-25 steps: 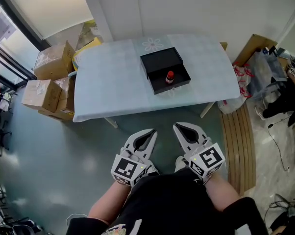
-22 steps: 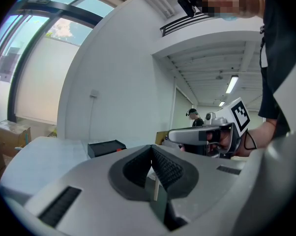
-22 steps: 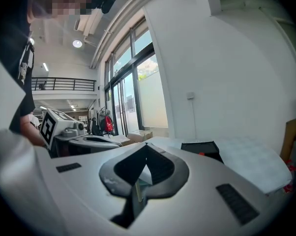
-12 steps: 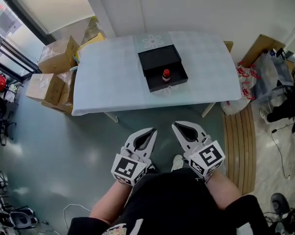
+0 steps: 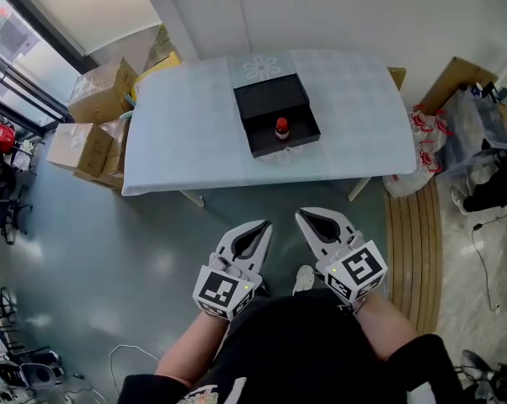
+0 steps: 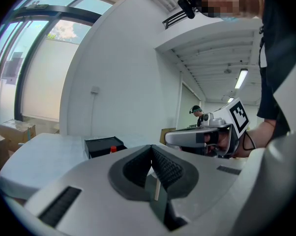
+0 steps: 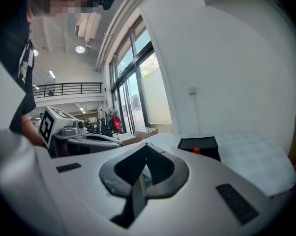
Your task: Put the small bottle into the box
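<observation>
1. Head view
   - Rectangular table [image 5: 178, 141] under a pale blue-white checked cloth, standing against the white wall.
   - Matte black box [image 5: 270, 99], rectangular and lying open in two halves, near the middle of the table.
   - Small bottle [image 5: 281, 129] with a red cap, upright within the box's nearer half; whether that half is tray or lid cannot be told.
   - Brown cardboard cartons [image 5: 98, 99], stacked on the floor beside the table's left end.
   - Slatted wooden board [image 5: 413, 251], flat on the floor at the right.
   - Left gripper [image 5: 258, 225] and right gripper [image 5: 308, 217], grey and white, each with a black-and-white marker cube [image 5: 220, 291]. Both are held low in front of the person's black garment, side by side, well apart from the table and pointing toward it.

2. Left gripper view
   - The left gripper [image 6: 151, 149] has its ribbed black pads pressed together, with nothing between them.
   - The black box [image 6: 101, 144] is beyond the tips on the table, the small bottle's red cap [image 6: 113, 149] showing at its front edge.
   - The right gripper [image 6: 194, 137] is alongside at the right.
   - A distant person stands in the background.

3. Right gripper view
   - The right gripper [image 7: 146, 146] has its pads fully together and grips nothing.
   - The black box [image 7: 199, 142] is ahead to the right, with the red cap [image 7: 196, 151] at its near side.
   - The left gripper [image 7: 91, 139] is alongside at the left.
</observation>
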